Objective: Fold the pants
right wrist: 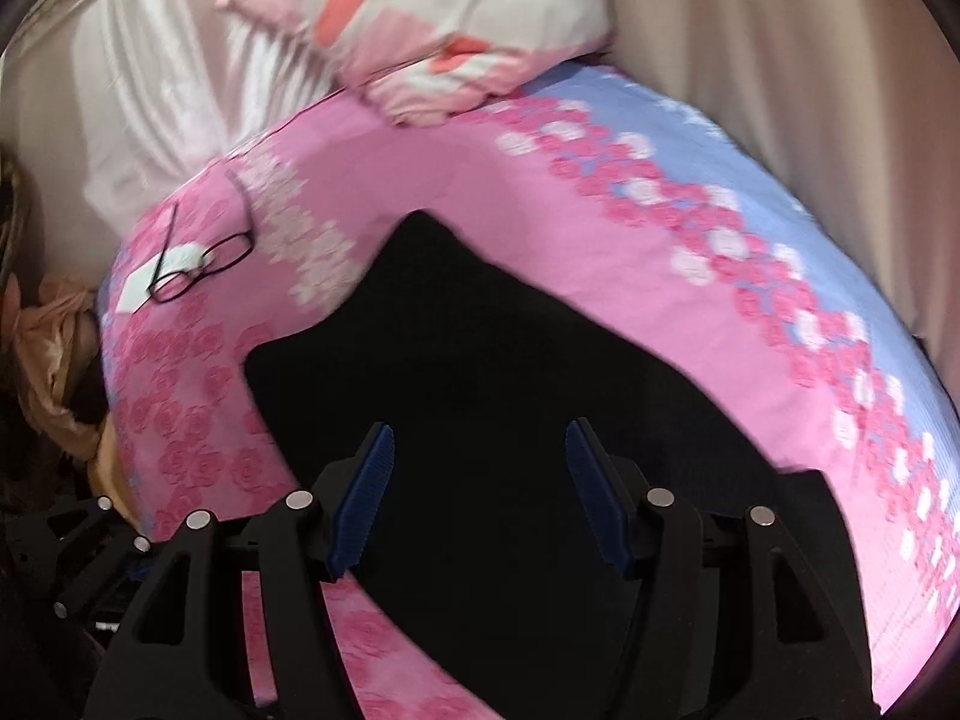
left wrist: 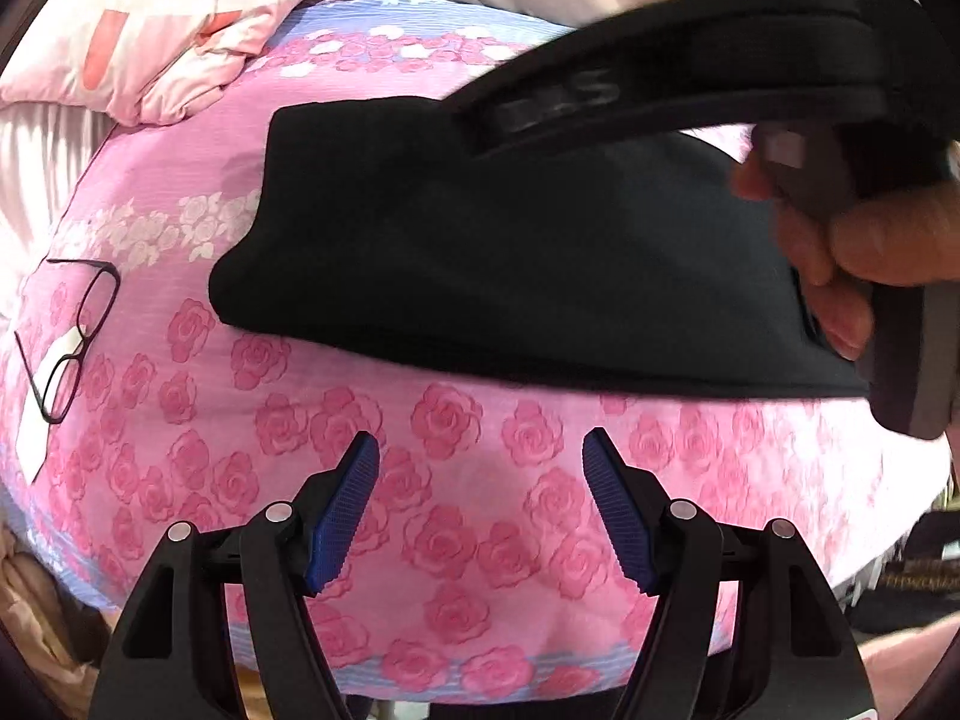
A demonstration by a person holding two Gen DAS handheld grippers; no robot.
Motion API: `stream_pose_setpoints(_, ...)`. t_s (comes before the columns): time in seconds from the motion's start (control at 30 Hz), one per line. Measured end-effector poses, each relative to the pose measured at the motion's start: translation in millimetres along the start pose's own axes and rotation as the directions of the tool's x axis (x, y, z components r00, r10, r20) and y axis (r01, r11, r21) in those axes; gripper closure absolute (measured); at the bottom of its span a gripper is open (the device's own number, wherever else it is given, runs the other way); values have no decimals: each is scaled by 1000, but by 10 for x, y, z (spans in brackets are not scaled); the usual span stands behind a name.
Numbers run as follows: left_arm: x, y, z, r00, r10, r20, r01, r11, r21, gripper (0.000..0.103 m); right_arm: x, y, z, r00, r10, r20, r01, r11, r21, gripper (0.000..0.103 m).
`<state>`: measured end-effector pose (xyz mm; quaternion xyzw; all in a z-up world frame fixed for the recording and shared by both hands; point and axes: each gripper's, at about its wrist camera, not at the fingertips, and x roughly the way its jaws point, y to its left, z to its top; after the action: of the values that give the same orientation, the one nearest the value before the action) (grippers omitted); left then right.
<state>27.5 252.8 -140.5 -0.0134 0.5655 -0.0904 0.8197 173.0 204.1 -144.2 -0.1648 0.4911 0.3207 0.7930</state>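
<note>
Bedding covers the scene: a pink rose-print sheet [left wrist: 480, 480] with a blue band along its far edge, a pink and white pillow [right wrist: 432, 30] at the far corner against pale curtains [right wrist: 750, 60], and a pair of glasses [left wrist: 66, 336] lying on white paper near the sheet's left edge. Black pants [left wrist: 480, 252] lie flat mid-bed, already doubled into a broad slab. The left gripper [left wrist: 480, 498] hangs released above bare sheet just short of the pants' near edge, while the right gripper [right wrist: 480, 492], gripped by a hand [left wrist: 840, 264], tilts down over the dark cloth with jaws apart and nothing pinched.
</note>
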Motion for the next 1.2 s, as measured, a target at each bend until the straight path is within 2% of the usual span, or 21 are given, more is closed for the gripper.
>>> stream_pose_setpoints(0.07,-17,2,-69,1000,-13,1,13,1000,26,35,69,191,53,1000,29,-8,-30,998,-59,44)
stream_pose_setpoints(0.23,-81,120,-293,999,-41,-11,41,999,23,35,508,695,204,997,4,-82,-21,977,-214,39)
stream_pose_setpoints(0.37,-115,176,-384,1000,-25,-15,25,1000,2,35,821,1005,186,992,-77,-105,38,943,-331,24)
stream_pose_setpoints(0.43,-128,192,-414,1000,-21,-14,21,1000,-16,35,976,1110,105,987,-117,-109,66,918,-390,23)
stream_pose_setpoints(0.47,-137,195,-421,1000,-19,-13,19,1000,-23,35,968,1117,81,991,-112,-75,74,917,-391,23)
stream_pose_setpoints(0.53,-139,215,-399,1000,-14,-12,14,999,-31,35,942,1034,102,992,-82,-93,47,942,-331,40)
stream_pose_setpoints(0.57,-145,200,-392,1000,-5,-10,5,1000,-29,35,888,943,133,993,-57,-99,27,959,-283,56)
stream_pose_setpoints(0.6,-148,188,-389,1000,-1,-10,1,1000,-28,35,815,834,160,995,-48,-89,26,973,-229,87)
stream_pose_setpoints(0.63,-139,159,-377,1000,-1,-13,1,1000,-26,35,751,724,179,996,-35,-82,20,984,-177,90)
stream_pose_setpoints(0.7,-136,99,-334,1000,4,-17,-4,1000,-16,35,463,315,187,999,32,-23,-32,999,10,90)
stream_pose_setpoints(0.77,-141,2,-274,1000,0,-14,0,1000,8,35,70,-138,84,995,68,67,-78,983,165,90)
stream_pose_setpoints(0.87,-180,-225,-125,1000,-7,7,7,998,66,35,-634,-874,-312,976,67,206,-142,917,374,90)
stream_pose_setpoints(0.97,-198,-563,77,999,-35,29,31,990,138,35,-1350,-1571,-1037,951,-7,308,-178,804,567,90)
stream_pose_setpoints(1.0,-196,-667,122,999,-42,33,36,987,158,35,-1489,-1708,-1214,947,-32,321,-179,775,607,90)
stream_pose_setpoints(1.07,-191,-925,259,997,-65,42,55,978,203,35,-1868,-2079,-1842,933,-123,338,-167,686,709,90)
stream_pose_setpoints(1.13,-136,-1207,390,995,-91,37,79,965,248,35,-2100,-2347,-2434,928,-200,314,-139,598,789,90)
stream_pose_setpoints(1.17,-110,-1357,439,994,-105,31,93,958,270,35,-2200,-2494,-2824,925,-242,294,-126,535,836,90)
stream_pose_setpoints(1.2,-78,-1549,492,992,-120,22,109,949,295,35,-2235,-2591,-3100,923,-261,281,-124,492,862,90)
